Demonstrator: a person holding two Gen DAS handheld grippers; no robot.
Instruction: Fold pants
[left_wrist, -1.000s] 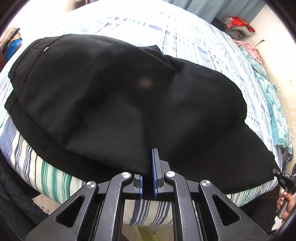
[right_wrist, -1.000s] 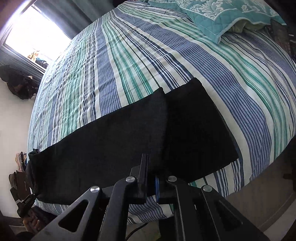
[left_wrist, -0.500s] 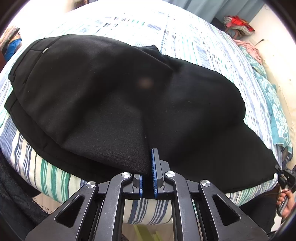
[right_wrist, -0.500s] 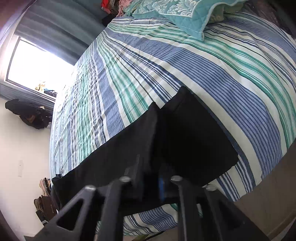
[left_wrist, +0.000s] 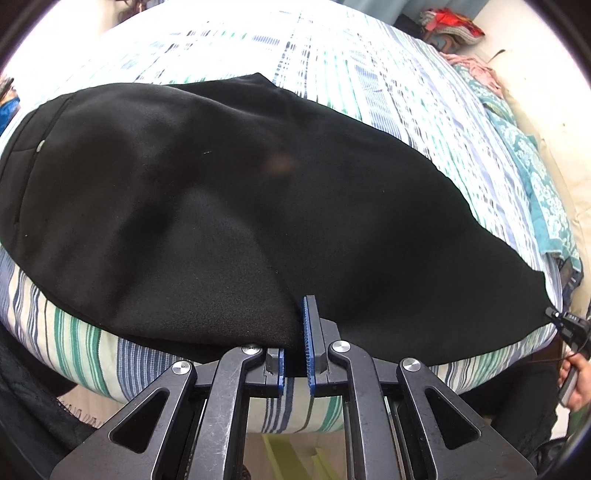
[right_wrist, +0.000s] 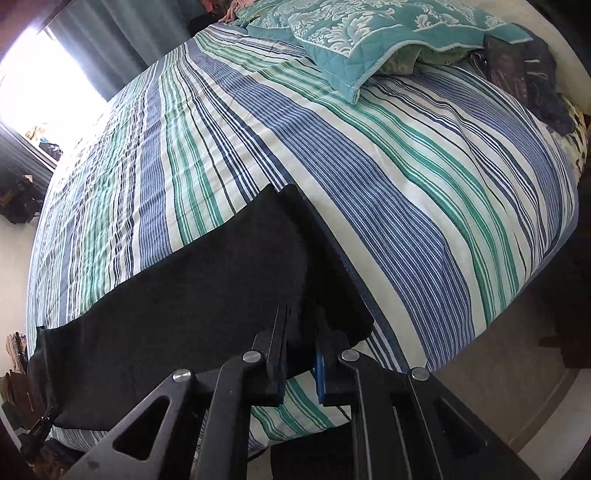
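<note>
Black pants (left_wrist: 258, 184) lie lengthwise along the near edge of a striped bed (left_wrist: 369, 74). My left gripper (left_wrist: 294, 332) is shut on their near edge at the seat end; cloth covers its left finger, and the blue right pad (left_wrist: 308, 332) shows. The pocket button and waist lie at the left. In the right wrist view, my right gripper (right_wrist: 300, 332) is shut on the near corner of the stacked leg ends (right_wrist: 184, 295), which lift slightly off the sheet (right_wrist: 406, 184). The right gripper (left_wrist: 565, 326) also shows far right in the left wrist view, with a hand below it.
A teal quilted pillow (right_wrist: 351, 33) and dark items (right_wrist: 524, 70) lie at the head of the bed. The teal quilt (left_wrist: 535, 177) and a pile of clothes (left_wrist: 450, 26) sit beyond the pants. A bright window (right_wrist: 44, 85) and the floor (right_wrist: 517, 387) border the bed.
Both grippers have kept their grip and shifted sideways along the bed edge with the pants. In the right wrist view, the leg ends now stand narrower and nearer the jaws.
</note>
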